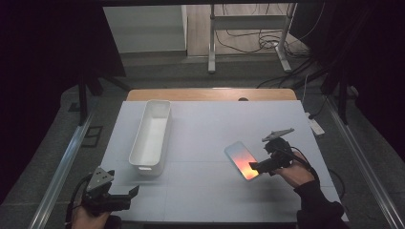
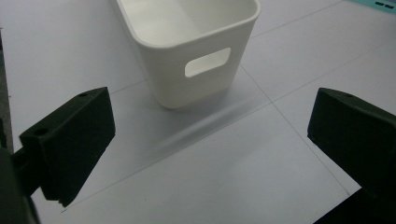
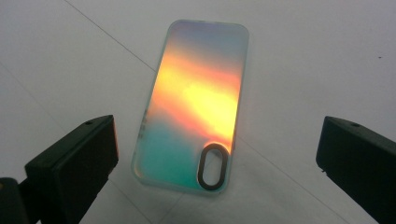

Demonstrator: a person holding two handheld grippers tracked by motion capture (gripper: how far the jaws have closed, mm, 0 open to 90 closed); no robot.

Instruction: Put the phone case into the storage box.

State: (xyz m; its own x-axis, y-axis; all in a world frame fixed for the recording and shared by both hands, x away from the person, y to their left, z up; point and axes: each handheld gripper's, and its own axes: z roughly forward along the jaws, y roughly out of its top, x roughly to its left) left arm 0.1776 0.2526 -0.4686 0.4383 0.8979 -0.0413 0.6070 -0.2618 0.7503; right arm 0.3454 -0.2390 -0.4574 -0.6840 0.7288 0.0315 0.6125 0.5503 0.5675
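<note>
1. Table (image 1: 210, 191): pale grey-white top, faint seam lines, carried everything; both grippers worked over its near part.
2. White bin (image 1: 152, 136): long, open-topped, nothing seen inside, stood ahead of the left gripper and well apart from the right gripper. In the left gripper view its short end wall with the handle slot (image 2: 208, 62) sat straight ahead, beyond the jaw tips, not touching.
3. Left gripper (image 1: 128, 193): held low at the near left edge of the table, jaws wide apart, nothing between them but bare table.
4. Right gripper (image 1: 254, 167): held at the near right, jaws spread wide, gripping nothing, tips at the near end of the phone case.
5. Phone case (image 1: 241, 160): iridescent, orange and teal sheen, lay flat on the table. In the right gripper view it (image 3: 196, 105) sat between and just ahead of the jaws, camera cutout end nearest the gripper, a gap on each side.
</note>
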